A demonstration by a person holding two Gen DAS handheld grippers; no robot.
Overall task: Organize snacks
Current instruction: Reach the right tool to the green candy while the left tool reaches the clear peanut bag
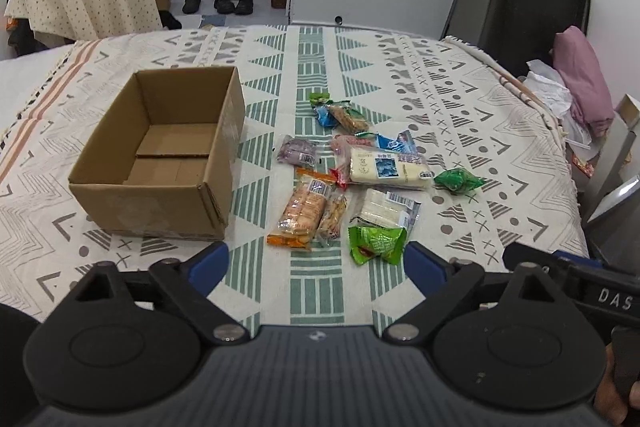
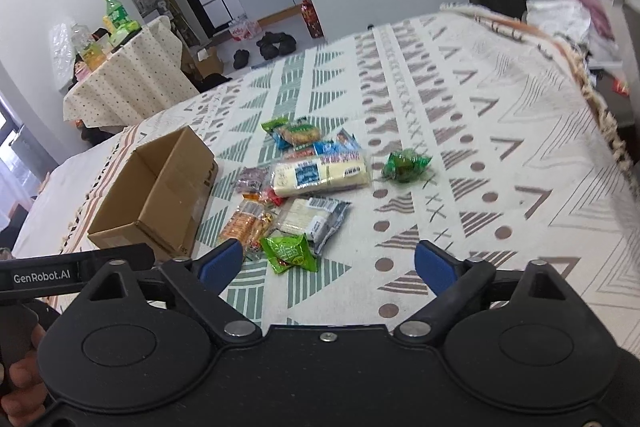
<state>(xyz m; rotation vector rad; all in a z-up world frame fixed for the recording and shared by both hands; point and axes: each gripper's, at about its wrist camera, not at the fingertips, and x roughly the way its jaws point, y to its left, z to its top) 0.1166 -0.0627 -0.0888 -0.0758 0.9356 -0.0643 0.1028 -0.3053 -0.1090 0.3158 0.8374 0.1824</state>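
Green snack packet (image 1: 376, 243) just ahead of open left claw (image 1: 316, 263)

"GenRobot.AI" in white – on black bar (image 2: 76, 269) at left of right wrist view. "DAS" – on black bar (image 1: 600, 297) at right of left wrist view.

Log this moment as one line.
box: nothing inside | snacks: loose on cloth | left gripper: open | right gripper: open
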